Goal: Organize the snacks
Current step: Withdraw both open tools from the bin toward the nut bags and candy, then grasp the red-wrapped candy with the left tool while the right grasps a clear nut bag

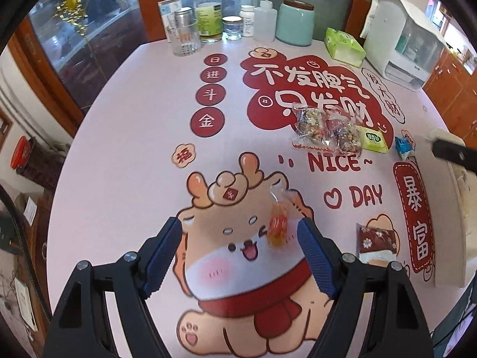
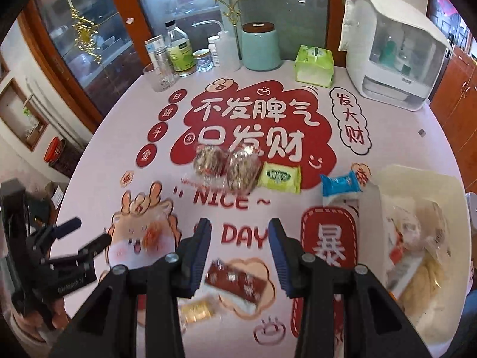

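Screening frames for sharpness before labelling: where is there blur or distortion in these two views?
Left wrist view: the orange candy between the open left tongs is smeared; far bottles bow with the fisheye. Right wrist view: the red snack packet and gold packet beneath the open right tongs are motion-blurred.

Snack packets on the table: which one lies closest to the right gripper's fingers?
The dark red packet with white flecks, lying between the open right gripper fingers; the others sit farther off.

Snack pile (image 2: pixel 226 167) and bottles (image 2: pixel 179 56) block the far side.
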The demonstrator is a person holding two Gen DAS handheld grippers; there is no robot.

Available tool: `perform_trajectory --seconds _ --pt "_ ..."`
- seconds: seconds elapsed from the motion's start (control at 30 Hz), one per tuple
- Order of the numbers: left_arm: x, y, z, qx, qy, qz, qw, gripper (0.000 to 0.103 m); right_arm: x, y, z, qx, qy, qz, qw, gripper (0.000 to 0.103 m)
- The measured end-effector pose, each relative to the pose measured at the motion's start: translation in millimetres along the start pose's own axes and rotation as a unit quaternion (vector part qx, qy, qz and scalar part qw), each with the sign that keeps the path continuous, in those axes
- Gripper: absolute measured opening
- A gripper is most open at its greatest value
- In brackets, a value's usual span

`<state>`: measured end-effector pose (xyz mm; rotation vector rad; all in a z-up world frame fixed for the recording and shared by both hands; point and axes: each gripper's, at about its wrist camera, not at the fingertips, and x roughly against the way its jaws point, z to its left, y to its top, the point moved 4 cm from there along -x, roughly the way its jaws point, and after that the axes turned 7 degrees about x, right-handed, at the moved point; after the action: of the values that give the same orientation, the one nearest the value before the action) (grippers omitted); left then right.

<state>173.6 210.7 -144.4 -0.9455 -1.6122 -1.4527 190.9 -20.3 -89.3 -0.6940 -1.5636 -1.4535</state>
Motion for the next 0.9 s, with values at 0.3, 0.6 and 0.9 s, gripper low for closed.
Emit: perform_trajectory --seconds 0.3,0.6,0.9 --pt "-41 17 -13 -0.027 -0.024 0.025 0.999 0.078 -55 42 -8 -0.03 -0.004 0.019 0.999 0.041" --pt "-76 11 -37 -0.044 -0.047 0.066 0.9957 0.072 -112 53 -27 -0.08 0.024 0.073 0.994 0.041" --pt "-92 6 -46 -0.046 -0.055 0.09 0.9934 0.064 -149 46 -28 -0.108 0.047 0.111 0.987 0.041"
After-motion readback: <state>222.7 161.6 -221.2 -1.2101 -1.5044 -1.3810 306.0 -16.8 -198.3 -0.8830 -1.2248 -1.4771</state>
